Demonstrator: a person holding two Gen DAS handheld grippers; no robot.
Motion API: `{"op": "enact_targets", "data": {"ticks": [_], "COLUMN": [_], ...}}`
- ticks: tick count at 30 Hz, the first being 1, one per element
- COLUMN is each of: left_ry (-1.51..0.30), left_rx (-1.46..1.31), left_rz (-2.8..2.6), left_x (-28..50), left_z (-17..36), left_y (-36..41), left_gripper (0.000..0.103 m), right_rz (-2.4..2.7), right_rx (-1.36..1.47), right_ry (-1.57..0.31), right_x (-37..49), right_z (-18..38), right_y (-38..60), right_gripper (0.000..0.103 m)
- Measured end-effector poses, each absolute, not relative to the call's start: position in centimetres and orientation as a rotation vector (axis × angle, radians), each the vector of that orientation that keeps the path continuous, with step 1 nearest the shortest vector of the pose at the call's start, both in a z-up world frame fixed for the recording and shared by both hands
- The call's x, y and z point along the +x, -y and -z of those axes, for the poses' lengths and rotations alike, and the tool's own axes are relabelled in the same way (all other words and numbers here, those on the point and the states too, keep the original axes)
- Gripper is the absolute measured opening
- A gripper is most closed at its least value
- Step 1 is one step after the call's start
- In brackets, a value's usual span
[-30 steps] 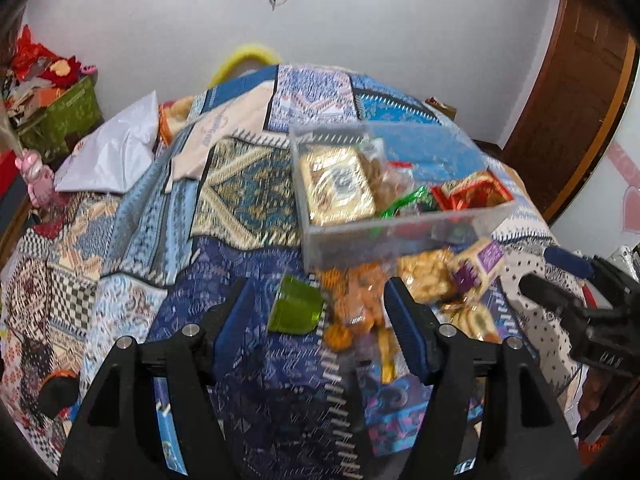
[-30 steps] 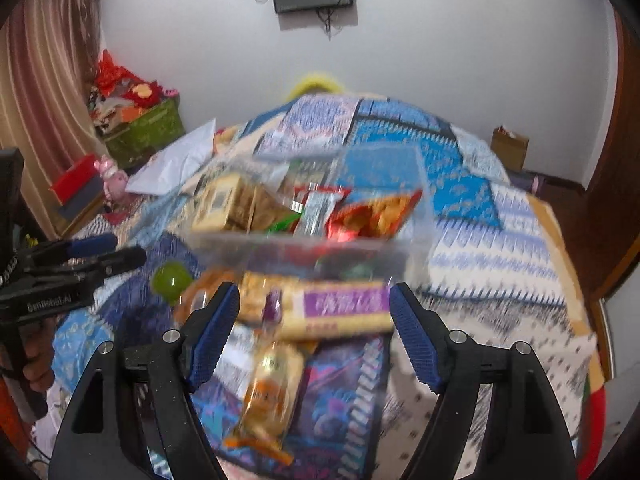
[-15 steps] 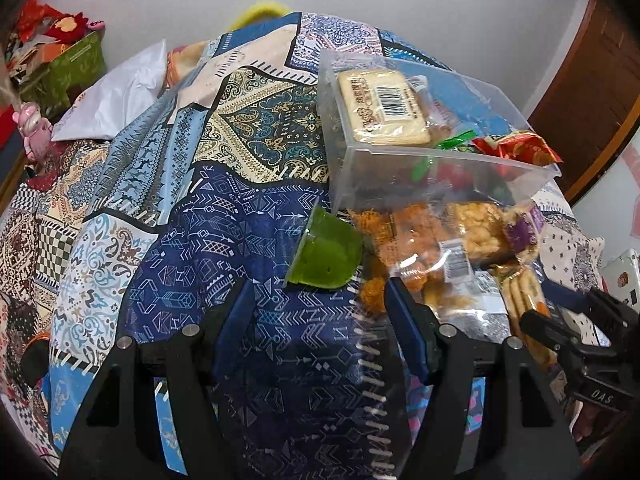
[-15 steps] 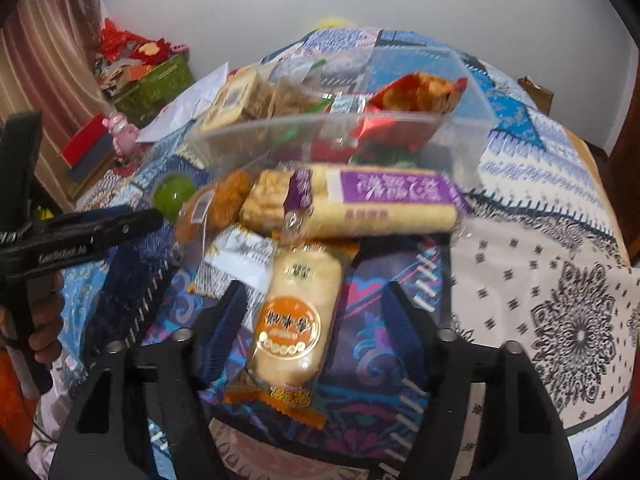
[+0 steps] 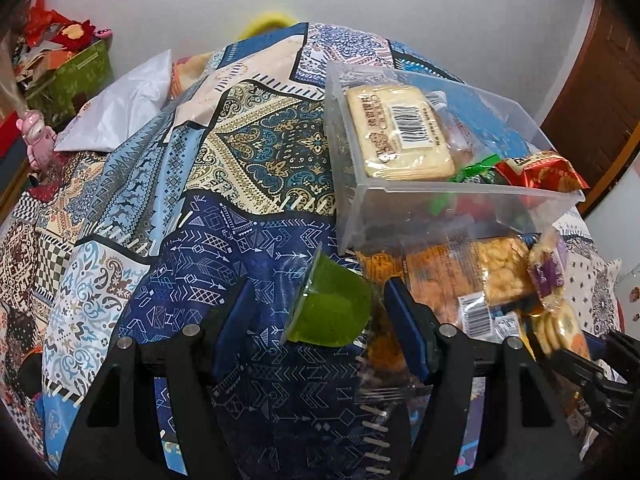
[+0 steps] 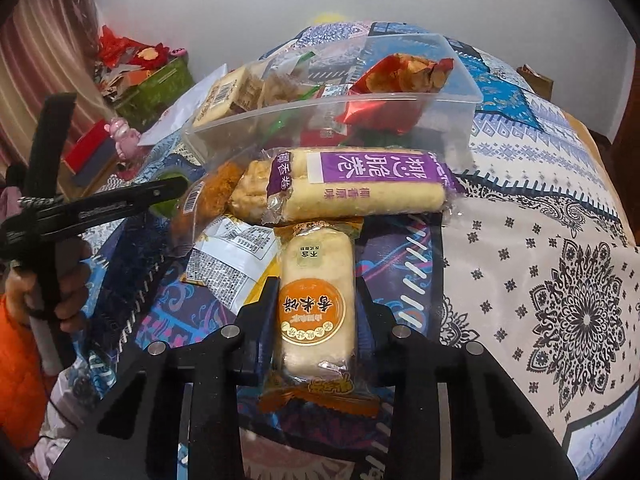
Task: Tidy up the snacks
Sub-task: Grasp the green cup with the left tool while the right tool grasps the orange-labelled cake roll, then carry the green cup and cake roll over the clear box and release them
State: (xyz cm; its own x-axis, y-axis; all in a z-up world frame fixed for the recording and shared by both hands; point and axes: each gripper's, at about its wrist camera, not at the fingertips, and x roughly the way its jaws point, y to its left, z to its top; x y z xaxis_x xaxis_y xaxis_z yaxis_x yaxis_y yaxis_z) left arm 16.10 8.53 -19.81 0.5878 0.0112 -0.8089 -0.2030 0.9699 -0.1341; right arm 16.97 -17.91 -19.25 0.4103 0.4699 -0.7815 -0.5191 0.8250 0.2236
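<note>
I am working over a bed point(image 5: 248, 168) covered with a patchwork quilt of printed cotton, blue arrow panels near me and paisley squares farther off. My left gripper point(image 5: 318, 320) stands fairly wide, its blue rubber pads either side of a green jelly cup point(image 5: 332, 312), a small glossy plastic tub tipped onto its side on the quilt; the pads do not touch it. Just right of the cup lie crinkly clear packets of golden fried snacks point(image 5: 472, 272).

My right gripper point(image 6: 316, 312) is closing narrow around a rice cracker packet point(image 6: 318, 304), a long, rounded pale roll in shiny film with an orange round label and orange crimped ends. Both pads lie against its sides. The packet lies lengthwise along the fingers, on the quilt near me. Touching its far end and lying crosswise is a purple-labelled roll packet point(image 6: 360, 188), cylindrical and cream coloured.

Beyond that sits the clear plastic bin point(image 6: 440, 96), rectangular and thin-walled, holding a flat biscuit pack point(image 5: 400, 132) with a barcode at its left and a crumpled red foil bag point(image 6: 400, 76) at its right.
</note>
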Motion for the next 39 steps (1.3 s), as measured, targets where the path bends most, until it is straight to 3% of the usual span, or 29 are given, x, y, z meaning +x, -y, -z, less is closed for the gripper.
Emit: {"op": "enact_targets", "data": {"ticks": [6, 9, 20, 39], "left_ry": [-0.945, -1.003, -0.982, -0.775], "left_rx": [-0.231, -0.247, -0.248, -0.159], "left_rz": [-0.140, -0.145, -0.140, -0.046], "left_x": [16.3, 17.2, 16.0, 13.6], "left_z": [20.4, 21.6, 20.9, 11.6], "left_y": [-9.1, -9.5, -9.2, -5.7], "left_gripper": [0.061, 0.047, 0.041, 0.040], "right_rz": [-0.630, -0.635, -0.654, -0.641], "right_rx": [-0.048, -0.042, -0.045, -0.048], "right_ry": [-0.955, -0.949, -0.899, -0.747], "right_x": [16.7, 16.6, 15.8, 17.4], "right_z": [18.8, 18.6, 16.6, 11.8], "right_y": [18.3, 18.4, 18.5, 18.3], "right_gripper": [0.032, 0.032, 0.032, 0.032]}}
